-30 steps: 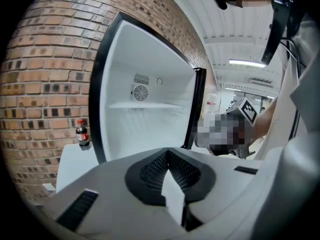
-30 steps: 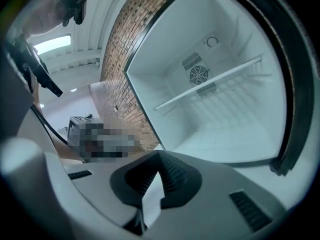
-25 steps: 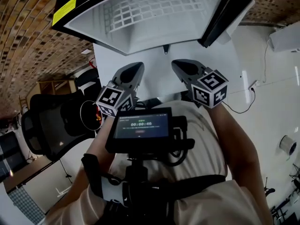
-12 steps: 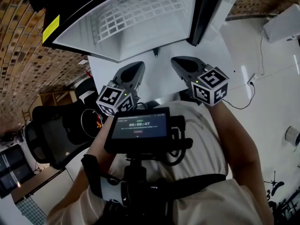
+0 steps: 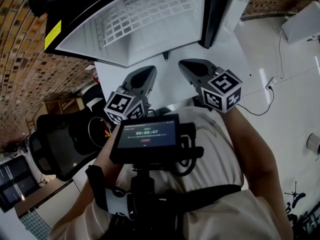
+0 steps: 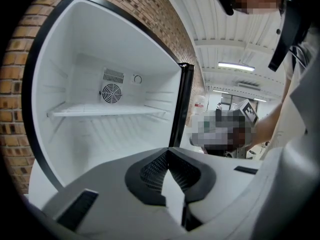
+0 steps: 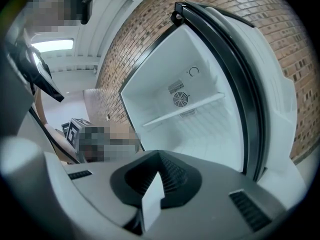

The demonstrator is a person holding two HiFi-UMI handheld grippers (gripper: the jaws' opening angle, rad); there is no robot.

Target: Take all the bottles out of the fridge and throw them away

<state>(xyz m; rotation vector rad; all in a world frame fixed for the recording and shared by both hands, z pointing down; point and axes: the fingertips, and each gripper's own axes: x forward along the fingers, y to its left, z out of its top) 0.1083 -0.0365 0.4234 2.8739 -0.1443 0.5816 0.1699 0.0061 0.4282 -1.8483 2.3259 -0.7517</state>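
The fridge (image 5: pixel 150 29) has slid leftward across your head view since a second ago, and its yellow label (image 5: pixel 50 34) sits lower. It stands open ahead of you, white inside, with one shelf (image 6: pixel 107 110) under a round fan grille (image 6: pixel 111 92). Your left gripper (image 5: pixel 144 78) and right gripper (image 5: pixel 194 68) hover side by side before it, each with its jaws pressed together on nothing. A black chair (image 5: pixel 60 139) sits to your left.
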